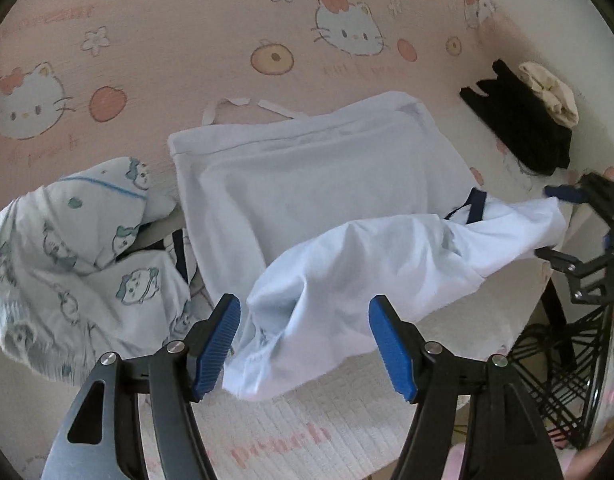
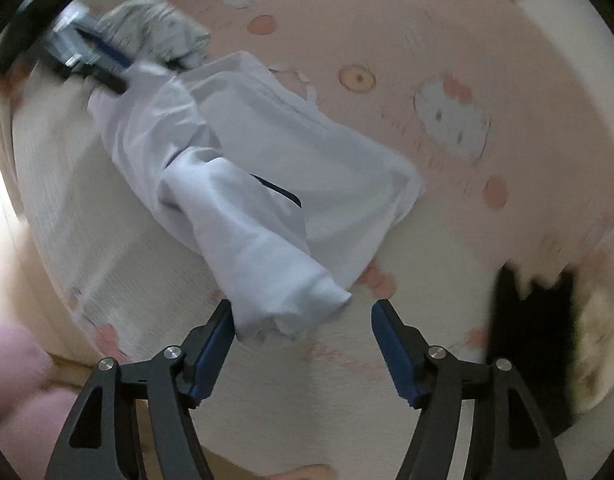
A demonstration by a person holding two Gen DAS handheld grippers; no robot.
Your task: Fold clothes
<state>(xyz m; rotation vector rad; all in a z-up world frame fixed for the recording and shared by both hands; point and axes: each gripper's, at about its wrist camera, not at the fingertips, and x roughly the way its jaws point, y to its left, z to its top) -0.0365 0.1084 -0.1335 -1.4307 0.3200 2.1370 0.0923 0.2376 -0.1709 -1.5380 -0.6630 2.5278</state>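
A pale blue garment (image 1: 307, 184) lies spread on the pink cat-print sheet (image 1: 187, 40), with its near part bunched into a long raised fold (image 1: 387, 256). My left gripper (image 1: 305, 344) is open, and the fold's near end sits loose between its blue pads (image 1: 217, 348). In the right wrist view the same garment (image 2: 275, 160) runs diagonally. Its rolled end (image 2: 291, 312) rests by the left finger of my open right gripper (image 2: 303, 350). The right gripper (image 1: 563, 224) also shows at the garment's far corner, with its jaws apart.
A white cartoon-print garment (image 1: 79, 256) is heaped at the left. A black garment (image 1: 523, 128) and a cream item (image 1: 551, 92) lie at the far right. A black wire rack (image 1: 567, 380) stands past the bed's edge. A hand (image 2: 15, 372) shows at the lower left.
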